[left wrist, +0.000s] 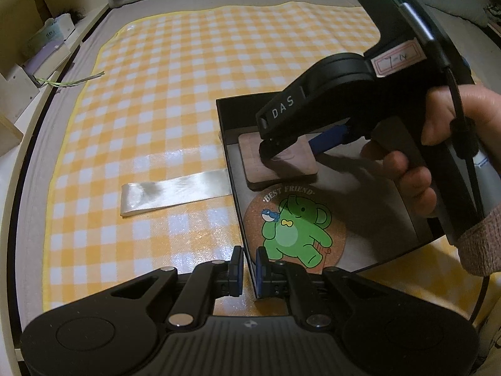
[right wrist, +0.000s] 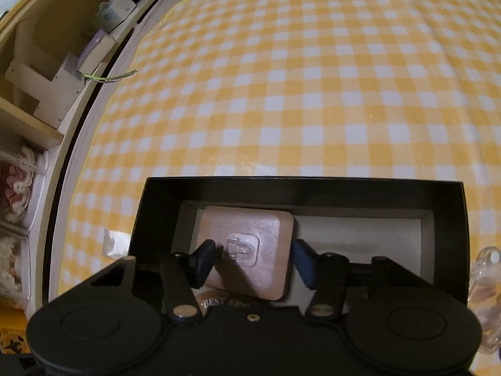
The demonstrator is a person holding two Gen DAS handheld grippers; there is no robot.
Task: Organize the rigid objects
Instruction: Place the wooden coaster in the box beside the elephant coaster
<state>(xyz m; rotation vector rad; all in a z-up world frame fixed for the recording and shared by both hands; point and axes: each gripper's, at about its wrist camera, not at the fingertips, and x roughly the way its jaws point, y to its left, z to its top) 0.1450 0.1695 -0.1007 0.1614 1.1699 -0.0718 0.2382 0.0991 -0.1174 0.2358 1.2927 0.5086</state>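
Note:
A black box (left wrist: 230,159) (right wrist: 300,188) lies on the yellow checked cloth. In it lie a square wooden coaster (left wrist: 275,164) (right wrist: 247,247) with an engraved mark and a round cork coaster (left wrist: 294,228) (right wrist: 219,302) with a green elephant. My right gripper (right wrist: 255,261) (left wrist: 283,150) hangs over the wooden coaster, jaws open on either side of it, not clamping. My left gripper (left wrist: 249,271) straddles the box's left wall at the near corner; its jaws stand close together on the wall.
A shiny ribbon strip (left wrist: 175,192) lies on the cloth left of the box. Wooden shelves with boxes (left wrist: 47,44) (right wrist: 78,47) run along the left. A clear plastic item (right wrist: 488,282) sits right of the box.

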